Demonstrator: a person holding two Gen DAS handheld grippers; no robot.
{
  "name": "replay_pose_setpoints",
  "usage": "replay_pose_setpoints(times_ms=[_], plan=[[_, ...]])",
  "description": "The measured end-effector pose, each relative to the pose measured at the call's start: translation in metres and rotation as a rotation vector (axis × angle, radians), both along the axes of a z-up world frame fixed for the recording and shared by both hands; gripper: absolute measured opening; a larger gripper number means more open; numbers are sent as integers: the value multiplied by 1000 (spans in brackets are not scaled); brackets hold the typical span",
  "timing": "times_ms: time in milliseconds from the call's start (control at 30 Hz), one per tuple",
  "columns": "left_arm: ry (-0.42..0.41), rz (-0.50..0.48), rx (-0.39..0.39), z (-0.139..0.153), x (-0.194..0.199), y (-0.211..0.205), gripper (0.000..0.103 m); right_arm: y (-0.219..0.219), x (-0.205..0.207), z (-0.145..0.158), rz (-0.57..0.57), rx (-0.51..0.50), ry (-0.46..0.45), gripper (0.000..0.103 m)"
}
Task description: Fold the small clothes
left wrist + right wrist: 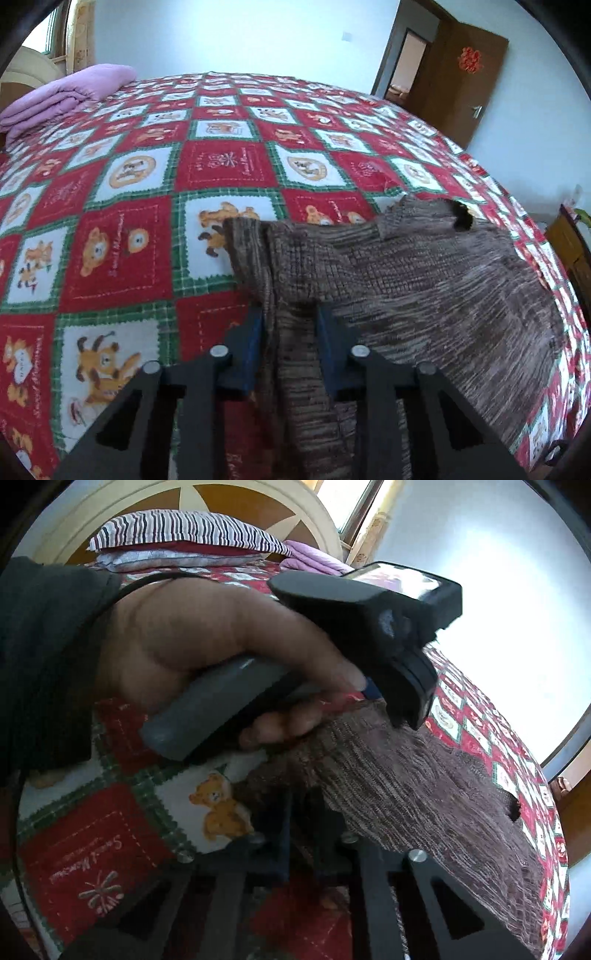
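Note:
A small brown knitted sweater (pixel 424 280) lies on a red, white and green patchwork bedspread (pixel 122 236). My left gripper (pixel 290 321) is shut on a bunched edge of the sweater, which runs between its blue pads. In the right wrist view the sweater (pixel 424 786) spreads to the right, and my right gripper (pixel 314 812) is shut on a dark fold of it. The person's left hand (pixel 207 642) holds the left gripper (pixel 406 716) right above, clamped on the sweater's upper edge.
A folded purple blanket (pixel 66 96) lies at the bed's far left corner. Striped pillows (pixel 184 531) rest against the headboard (pixel 229 498). An open wooden door (pixel 454 77) stands behind the bed. A wooden cabinet (pixel 569 243) is at the right.

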State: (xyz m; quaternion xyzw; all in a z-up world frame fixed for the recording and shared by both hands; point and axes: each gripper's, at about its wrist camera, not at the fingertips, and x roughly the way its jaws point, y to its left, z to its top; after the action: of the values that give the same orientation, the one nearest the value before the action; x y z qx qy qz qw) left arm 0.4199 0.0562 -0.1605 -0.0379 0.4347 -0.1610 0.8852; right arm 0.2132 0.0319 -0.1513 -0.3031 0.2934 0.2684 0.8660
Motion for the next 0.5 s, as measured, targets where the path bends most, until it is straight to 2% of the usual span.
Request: replay_pose_setpoints(times_ms=[33,167,367,500], plan=[[23,0,-27,1,2,1,12,-2,-1,2,-1,14,7,4],[77,42,-120,5,5,11,11,-20,-9,19,-11,84,9,4],[98,88,-199,13,1,15,11,-47,-15,40,-42,163,-3,2],[80,83,-223,28,0,9,11,-71,-7,52,-87,248,26,2]])
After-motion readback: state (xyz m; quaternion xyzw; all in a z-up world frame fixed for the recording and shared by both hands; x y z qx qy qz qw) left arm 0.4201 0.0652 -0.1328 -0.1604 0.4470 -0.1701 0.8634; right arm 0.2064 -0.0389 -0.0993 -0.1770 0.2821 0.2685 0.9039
